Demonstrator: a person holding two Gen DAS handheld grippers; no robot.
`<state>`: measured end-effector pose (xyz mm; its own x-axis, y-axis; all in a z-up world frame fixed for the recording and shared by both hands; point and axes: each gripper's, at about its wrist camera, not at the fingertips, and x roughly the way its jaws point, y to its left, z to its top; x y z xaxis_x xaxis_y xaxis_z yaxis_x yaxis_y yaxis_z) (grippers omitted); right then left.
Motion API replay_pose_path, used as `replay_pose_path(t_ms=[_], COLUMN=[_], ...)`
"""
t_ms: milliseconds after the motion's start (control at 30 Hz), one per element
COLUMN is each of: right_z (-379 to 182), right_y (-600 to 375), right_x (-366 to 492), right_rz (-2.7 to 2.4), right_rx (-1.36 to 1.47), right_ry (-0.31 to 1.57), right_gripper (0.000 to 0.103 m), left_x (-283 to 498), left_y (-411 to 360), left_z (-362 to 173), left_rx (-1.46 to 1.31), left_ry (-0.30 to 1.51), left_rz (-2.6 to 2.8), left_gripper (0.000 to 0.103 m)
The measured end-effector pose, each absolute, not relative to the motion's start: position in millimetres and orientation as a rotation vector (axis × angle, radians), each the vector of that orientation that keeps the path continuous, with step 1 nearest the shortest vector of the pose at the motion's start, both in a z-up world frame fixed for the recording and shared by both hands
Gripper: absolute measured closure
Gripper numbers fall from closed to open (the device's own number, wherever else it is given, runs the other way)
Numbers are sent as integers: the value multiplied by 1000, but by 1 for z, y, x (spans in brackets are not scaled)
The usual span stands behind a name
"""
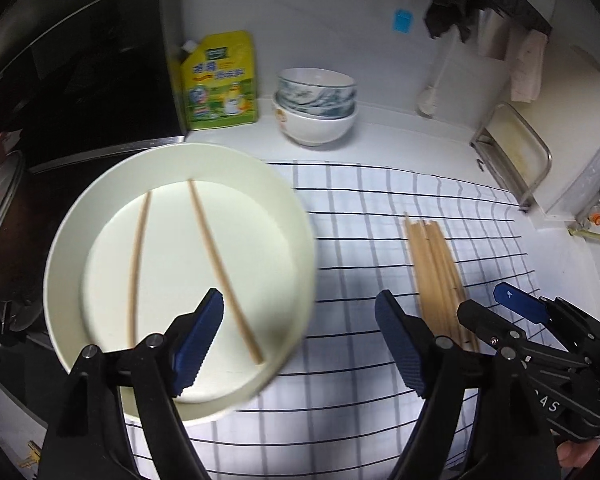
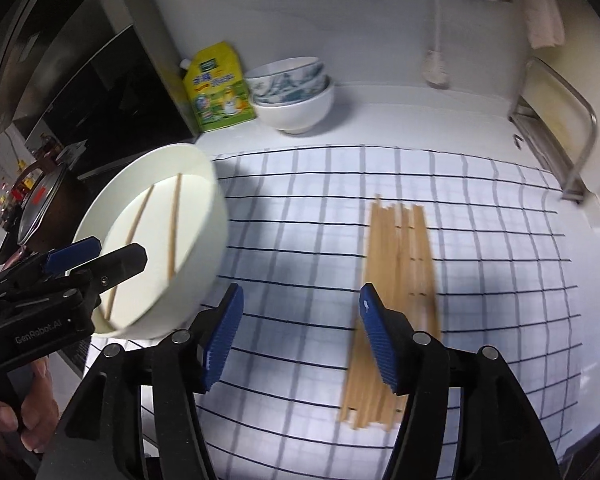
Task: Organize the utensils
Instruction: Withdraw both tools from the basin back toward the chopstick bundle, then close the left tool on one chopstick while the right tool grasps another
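A white round container [image 1: 172, 184] sits at the left edge of the checked cloth [image 1: 360, 240], tilted, with two chopsticks [image 1: 220, 264] lying loose inside it, spread apart in a narrow V. The left gripper [image 1: 300, 340] hangs over the container's near rim, jaws wide apart and empty; its left pad [image 1: 198, 340] overlaps the container's interior, its right pad is over the cloth. A bundle of chopsticks [image 2: 396, 280] lies lengthwise on the cloth, well apart from the container. The right gripper [image 2: 300, 340] hovers over the cloth just beside that bundle, jaws spread wide, holding nothing; its right pad [image 2: 380, 344] overlaps the sticks' near half. Behind, stacked bowls [image 2: 296, 92] and a yellow-green refill pouch [image 2: 218, 88] stand on the counter.
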<state>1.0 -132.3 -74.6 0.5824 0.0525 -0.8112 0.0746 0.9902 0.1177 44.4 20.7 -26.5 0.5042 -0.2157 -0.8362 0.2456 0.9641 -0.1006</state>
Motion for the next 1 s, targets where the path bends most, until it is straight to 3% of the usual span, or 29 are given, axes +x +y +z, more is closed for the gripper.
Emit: replay_pose_path(t_ms=[167,367,533,1000], right_z=[-81,-93,-109,-161], right_y=[-175,-217,-232,-244], right_x=[-14,-25,-27,-3], right_rz=[-84,-171,-171,-129], right_rx=[143,150,147,107], right_ry=[972,985,1000,1039], right_gripper=[35,31,31,31], left_x=[37,32,27,39], left_y=[-20,-53,-75,-96], left_z=[-32,-45,-53,-113], left_rx=[50,56,84,127], left_ry=[1016,1061,1057,1123], left_rz=[-319,-327,-321,-231], left_gripper=[18,16,9,8])
